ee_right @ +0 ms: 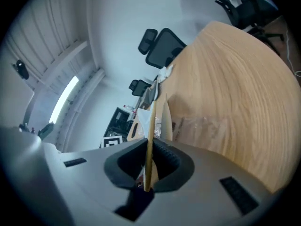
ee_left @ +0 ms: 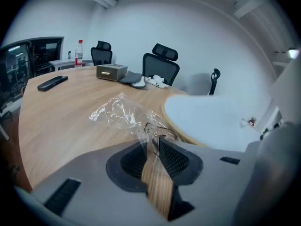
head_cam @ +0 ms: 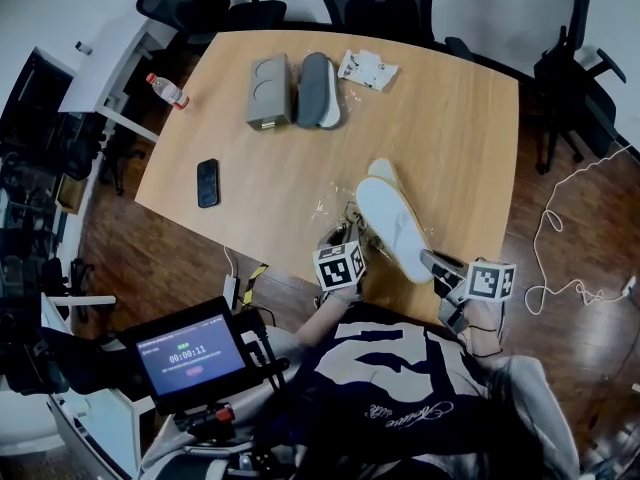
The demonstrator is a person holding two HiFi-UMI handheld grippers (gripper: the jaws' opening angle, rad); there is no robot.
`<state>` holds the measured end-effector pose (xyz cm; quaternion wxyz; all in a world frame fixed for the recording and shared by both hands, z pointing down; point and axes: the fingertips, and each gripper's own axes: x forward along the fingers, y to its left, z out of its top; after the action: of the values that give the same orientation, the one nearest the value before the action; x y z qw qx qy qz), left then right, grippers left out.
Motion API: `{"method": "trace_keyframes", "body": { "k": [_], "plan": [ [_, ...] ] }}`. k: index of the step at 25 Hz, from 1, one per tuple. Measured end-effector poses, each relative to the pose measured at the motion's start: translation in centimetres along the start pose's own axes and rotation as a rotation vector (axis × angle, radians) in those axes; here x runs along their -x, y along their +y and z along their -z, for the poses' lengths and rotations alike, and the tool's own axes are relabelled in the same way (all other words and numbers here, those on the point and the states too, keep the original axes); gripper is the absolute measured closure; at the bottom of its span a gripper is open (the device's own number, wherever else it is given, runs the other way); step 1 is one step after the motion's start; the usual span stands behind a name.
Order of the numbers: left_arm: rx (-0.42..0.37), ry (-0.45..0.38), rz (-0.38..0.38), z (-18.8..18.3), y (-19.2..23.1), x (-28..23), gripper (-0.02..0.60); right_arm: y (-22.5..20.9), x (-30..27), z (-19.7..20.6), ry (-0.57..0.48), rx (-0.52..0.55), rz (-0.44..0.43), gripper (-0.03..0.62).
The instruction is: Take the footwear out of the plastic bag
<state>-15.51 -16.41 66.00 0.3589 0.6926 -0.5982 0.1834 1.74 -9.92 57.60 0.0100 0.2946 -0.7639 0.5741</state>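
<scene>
**Slipper and bag at the near edge of the table**

Closest to the person there's a small screen (head_cam: 190,356) showing a timer, sitting low on the left. Right above that both tongs are working at the near edge of the table (head_cam: 450,138).

The left gripper (ee_left: 153,147) has its jaws pinched together on a twist of the clear bag (ee_left: 120,112). The rest of the plastic is spread out crumpled on the wood just ahead of it. The right gripper (ee_right: 150,149) is clamped on the thin tan edge of the white slipper (head_cam: 393,230), gripping it at the end nearest the person.

That slipper lies sole-up and angled away across the table, just right of the bag. It looks mostly clear of the plastic, but I can't really tell if any of it is still inside. A second slipper (head_cam: 383,172) pokes out from under its far end.

Further out on the left is a black phone (head_cam: 207,182). Near the far edge there's a gray box (head_cam: 267,90), with gray slippers (head_cam: 320,90) right beside it and a crumpled wrapper (head_cam: 367,68) just past those. A bottle (head_cam: 168,90) stands on a side desk off the left corner. Black chairs (head_cam: 385,13) sit behind the table.
</scene>
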Motion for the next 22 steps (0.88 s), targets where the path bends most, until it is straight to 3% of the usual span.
{"method": "trace_keyframes", "body": {
  "k": [3, 6, 9, 13, 17, 20, 22],
  "plan": [
    [-0.049, 0.015, 0.024, 0.2, -0.6, -0.1, 0.499, -3.0, 0.4, 1.5, 0.023, -0.082, 0.104, 0.566],
    [-0.099, 0.014, 0.076, 0.3, -1.5, -0.3, 0.497, -5.0, 0.0, 2.2, 0.031, -0.079, 0.163, 0.566],
    [-0.089, 0.015, 0.115, 0.2, -1.6, -0.2, 0.495, -6.5, -0.3, 2.6, 0.039, -0.071, 0.222, 0.560],
    [-0.047, 0.041, 0.147, -0.4, -0.8, -0.1, 0.380, -7.2, -0.8, 2.4, 0.052, -0.052, 0.286, 0.548],
    [-0.011, 0.046, 0.117, -0.4, 0.9, 0.6, 0.252, -7.6, -0.8, 2.4, 0.048, -0.023, 0.324, 0.542],
    [-0.018, 0.019, 0.042, -0.7, 3.2, 1.9, 0.252, -7.5, -0.8, 2.3, 0.037, 0.010, 0.337, 0.539],
    [0.007, -0.003, 0.031, -0.9, 4.3, 2.7, 0.252, -7.1, -0.7, 2.1, 0.023, 0.062, 0.354, 0.531]
  ]
}}
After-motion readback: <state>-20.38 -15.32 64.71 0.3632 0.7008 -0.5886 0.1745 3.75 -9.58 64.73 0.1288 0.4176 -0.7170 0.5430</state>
